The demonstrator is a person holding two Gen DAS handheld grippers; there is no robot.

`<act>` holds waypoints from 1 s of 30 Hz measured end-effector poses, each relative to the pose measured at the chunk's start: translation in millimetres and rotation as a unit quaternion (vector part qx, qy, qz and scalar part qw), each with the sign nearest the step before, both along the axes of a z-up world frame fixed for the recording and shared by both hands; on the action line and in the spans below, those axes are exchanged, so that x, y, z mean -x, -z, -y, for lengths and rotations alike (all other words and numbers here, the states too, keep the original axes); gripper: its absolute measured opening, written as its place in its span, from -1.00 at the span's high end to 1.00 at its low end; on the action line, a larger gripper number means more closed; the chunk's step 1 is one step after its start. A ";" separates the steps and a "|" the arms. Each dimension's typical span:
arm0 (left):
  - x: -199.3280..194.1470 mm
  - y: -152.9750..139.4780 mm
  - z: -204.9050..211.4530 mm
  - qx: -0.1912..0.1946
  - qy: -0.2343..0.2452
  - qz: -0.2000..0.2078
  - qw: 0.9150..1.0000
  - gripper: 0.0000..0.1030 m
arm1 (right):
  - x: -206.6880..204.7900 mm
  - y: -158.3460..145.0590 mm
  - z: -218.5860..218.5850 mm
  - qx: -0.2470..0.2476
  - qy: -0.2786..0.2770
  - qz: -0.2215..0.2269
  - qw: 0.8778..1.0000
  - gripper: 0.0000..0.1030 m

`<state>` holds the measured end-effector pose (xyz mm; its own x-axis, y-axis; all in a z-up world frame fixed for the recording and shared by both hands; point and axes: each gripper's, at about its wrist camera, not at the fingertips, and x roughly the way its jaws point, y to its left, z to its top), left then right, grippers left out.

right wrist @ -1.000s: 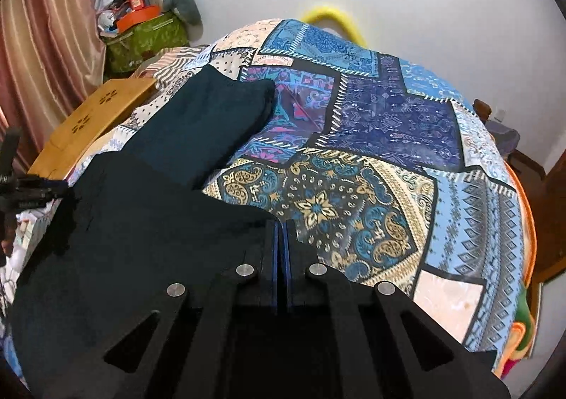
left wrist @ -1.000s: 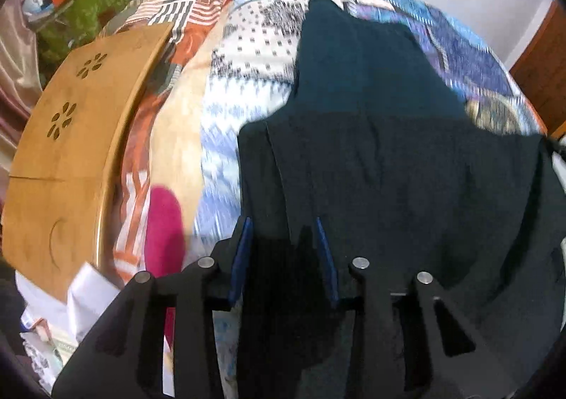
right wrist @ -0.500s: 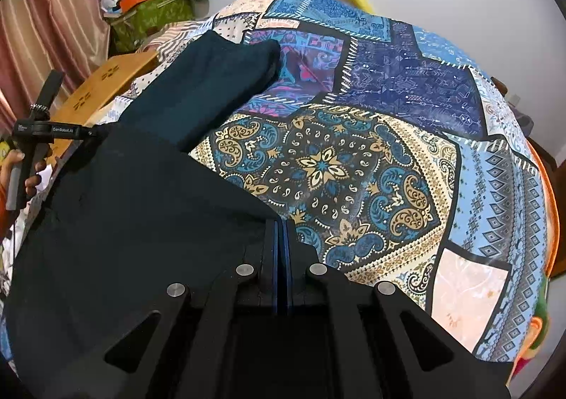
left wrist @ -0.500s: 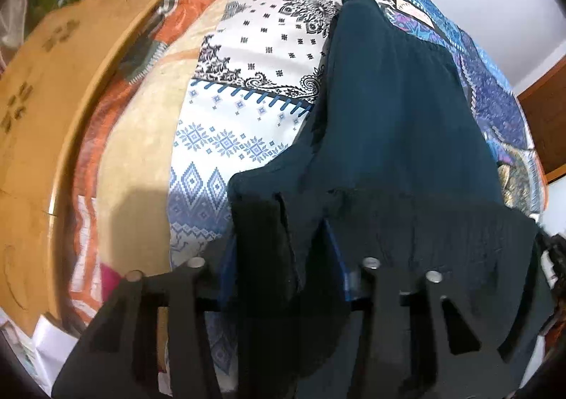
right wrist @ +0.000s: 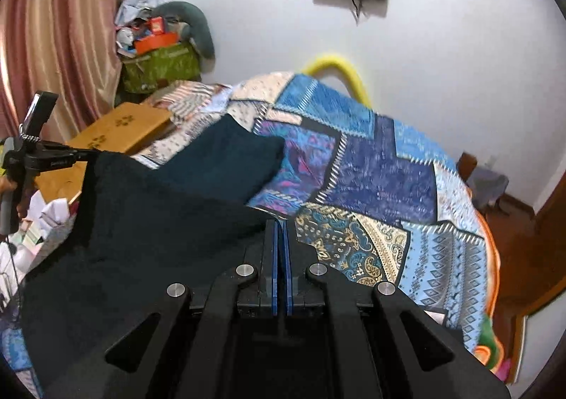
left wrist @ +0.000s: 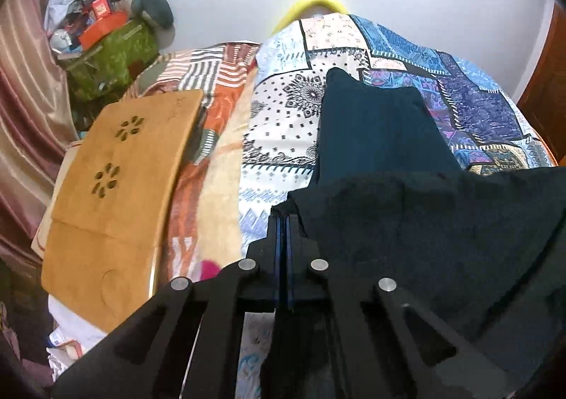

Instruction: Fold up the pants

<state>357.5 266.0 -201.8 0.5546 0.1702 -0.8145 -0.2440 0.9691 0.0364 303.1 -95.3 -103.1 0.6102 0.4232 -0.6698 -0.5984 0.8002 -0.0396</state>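
Both claws have risen, and the left claw (left wrist: 283,222) has just closed onto the near left corner of the pants (left wrist: 382,137); the right claw (right wrist: 281,227) pinches the near right corner. With the far end lying on the bed (right wrist: 382,165), the next move is probably carrying the lifted edge far.
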 end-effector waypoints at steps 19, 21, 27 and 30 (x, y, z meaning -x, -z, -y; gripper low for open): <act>205.5 11.4 26.0 0.020 -0.036 0.005 0.999 0.97 | 160.1 26.7 42.6 -0.036 -0.022 -0.078 0.996 0.95; 221.8 21.7 25.2 0.036 -0.048 -0.003 0.998 0.97 | 169.2 39.3 47.4 -0.054 -0.013 -0.107 0.993 0.95; 253.0 61.5 31.2 0.049 -0.066 -0.058 0.995 0.97 | 186.9 65.1 45.6 -0.023 -0.003 -0.143 0.989 0.95; 251.5 54.9 34.3 0.042 -0.063 -0.052 0.996 0.97 | 179.6 54.5 53.1 -0.021 -0.001 -0.145 0.989 0.93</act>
<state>106.0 231.7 -256.7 0.4450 0.1620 -0.8808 -0.3631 0.9317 -0.0121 123.5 -148.5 -157.6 0.3934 0.4560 -0.7983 -0.5813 0.7961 0.1683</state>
